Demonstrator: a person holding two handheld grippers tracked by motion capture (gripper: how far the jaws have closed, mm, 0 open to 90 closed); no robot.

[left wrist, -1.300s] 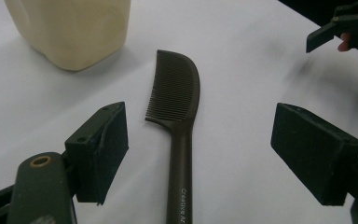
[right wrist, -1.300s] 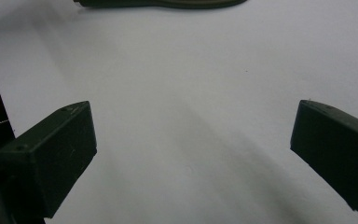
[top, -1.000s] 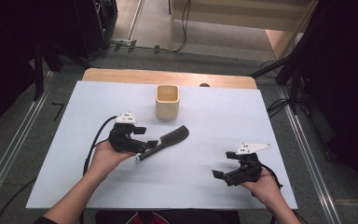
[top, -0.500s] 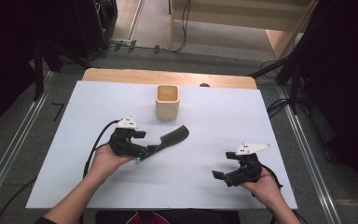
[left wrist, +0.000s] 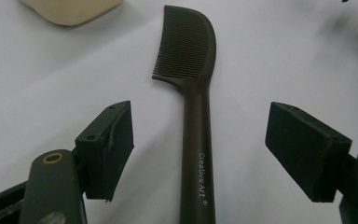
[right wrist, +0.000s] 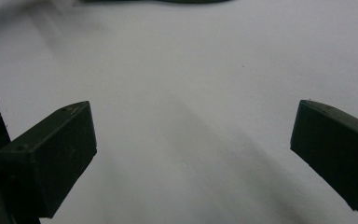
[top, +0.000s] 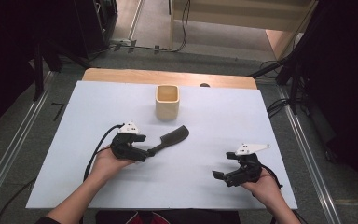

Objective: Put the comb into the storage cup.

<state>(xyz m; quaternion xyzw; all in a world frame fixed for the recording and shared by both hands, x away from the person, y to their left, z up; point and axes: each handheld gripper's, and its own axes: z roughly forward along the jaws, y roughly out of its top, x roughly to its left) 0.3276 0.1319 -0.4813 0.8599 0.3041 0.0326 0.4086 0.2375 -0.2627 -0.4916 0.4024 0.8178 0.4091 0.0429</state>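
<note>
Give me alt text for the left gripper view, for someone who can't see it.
A dark comb lies flat on a white table, its handle running between the open left gripper without touching either jaw. A cream cup's corner shows at top left.

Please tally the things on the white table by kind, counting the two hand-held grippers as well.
Combs: 1, the dark comb, lying between the open jaws of the left gripper.
Cups: 1, the cream square cup.
Grippers: 2, the left gripper and the right gripper, both open.
Total: 4.
</note>
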